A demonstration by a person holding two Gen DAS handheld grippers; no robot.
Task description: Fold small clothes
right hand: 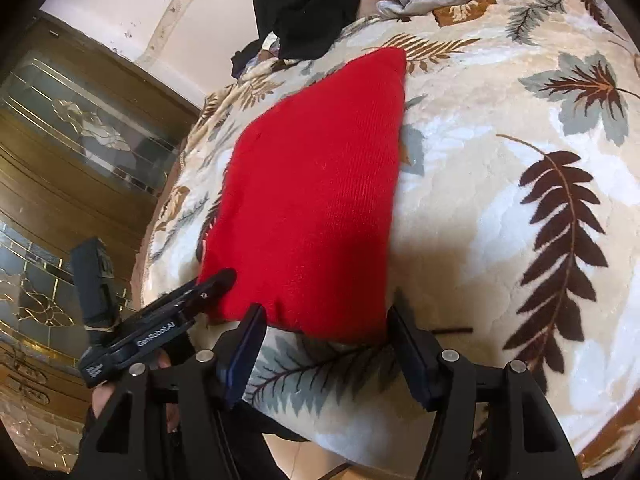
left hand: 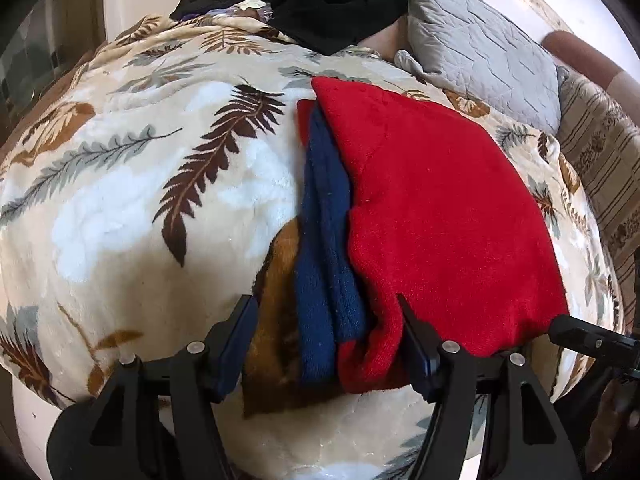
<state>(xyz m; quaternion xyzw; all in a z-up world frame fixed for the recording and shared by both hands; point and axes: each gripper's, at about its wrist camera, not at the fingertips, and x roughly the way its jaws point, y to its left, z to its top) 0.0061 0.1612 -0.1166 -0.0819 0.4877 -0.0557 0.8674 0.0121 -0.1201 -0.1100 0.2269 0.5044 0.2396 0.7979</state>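
Now both my left tool [left hand: 326, 316] and right tool [right hand: 326, 326] gape empty at the seemingly folded red garment [left hand: 440, 216], so next comes another fold or piece.

Both handheld tools were matte black. The left gripper [left hand: 326, 308] had two angular black fingers lined inside with dark blue pads [left hand: 236, 344], and round silver pins [left hand: 195, 347] marked its pivots. The right gripper [right hand: 326, 316] was built alike: black arms, blue pads [right hand: 244, 350], silver pins [right hand: 449, 356]. In the right wrist view the left tool's side bore white "GenRobot.AI" lettering [right hand: 155, 337]. A black fingerless glove [right hand: 90, 426] covered the hand [right hand: 105, 398] holding it.
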